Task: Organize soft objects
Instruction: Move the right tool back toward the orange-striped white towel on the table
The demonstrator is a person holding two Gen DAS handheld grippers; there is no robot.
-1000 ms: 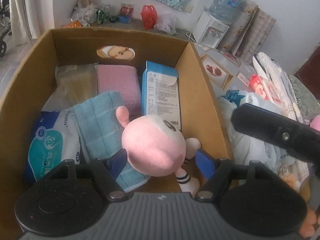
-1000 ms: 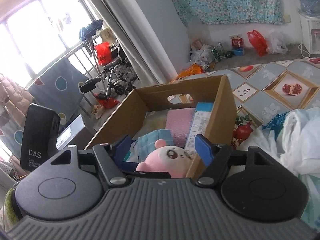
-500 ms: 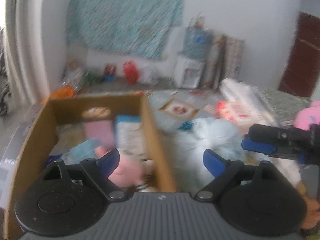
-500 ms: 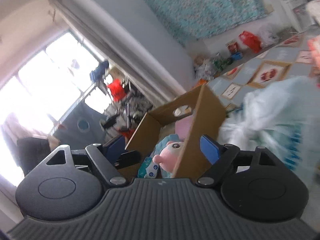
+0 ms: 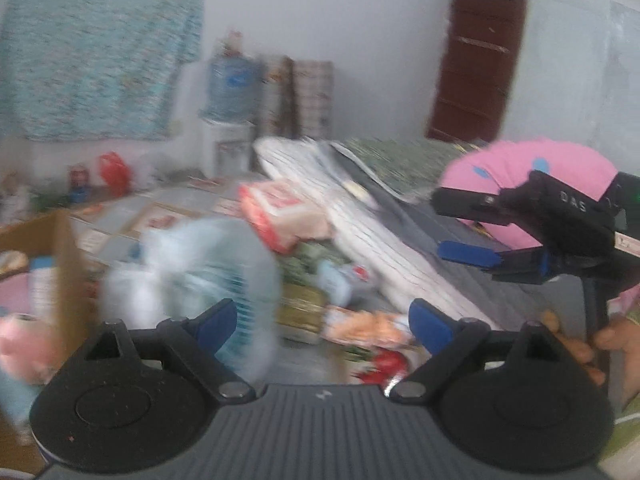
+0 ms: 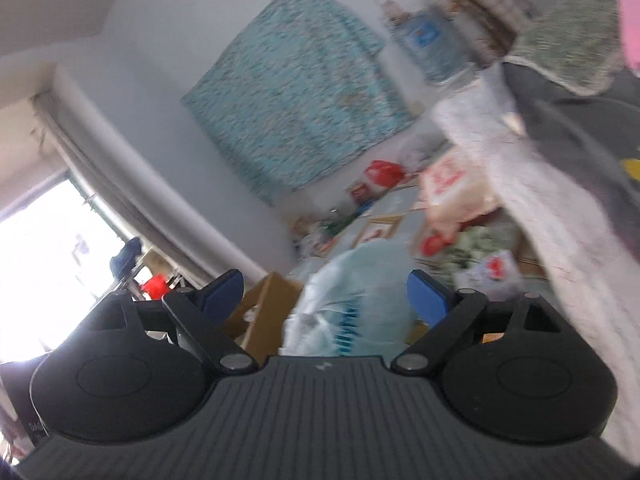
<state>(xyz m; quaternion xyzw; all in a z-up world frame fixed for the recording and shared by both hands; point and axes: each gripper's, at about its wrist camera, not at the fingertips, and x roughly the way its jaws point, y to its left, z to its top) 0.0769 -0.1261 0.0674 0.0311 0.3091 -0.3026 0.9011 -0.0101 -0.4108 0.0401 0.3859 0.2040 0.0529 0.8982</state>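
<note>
My left claw [image 5: 324, 322] stands wide with nothing between its blue pads [image 5: 218, 322]. My right claw [image 6: 326, 292] is opening, its jaws far apart and gripping nothing; a pale blue plastic bag [image 6: 352, 292] shows in the gap but lies beyond the pads. From the left wrist view I see the right claw [image 5: 468, 224] again at the right edge, held by a hand [image 5: 600, 344], with "DAS" printed in pale letters on its black body.

The cardboard box [image 5: 66, 264] sits at the far left of the left view, its near wall rising beside the plastic bag [image 5: 192, 276]. Inside it I can make out the pink plush toy [image 5: 18, 344] low in the corner, something pink further back and a blue-and-white carton [image 5: 42, 280]; blur hides any print on them.

Right of the box the floor is crowded: a red-and-white packet [image 5: 284, 212], a striped white cushion [image 5: 360, 236], small packets [image 5: 360, 326] just ahead of my left pads. A pink pillow with blue dots [image 5: 524, 168] lies behind the right claw. A water bottle [image 5: 232, 84] stands by the far wall, its label unreadable.
</note>
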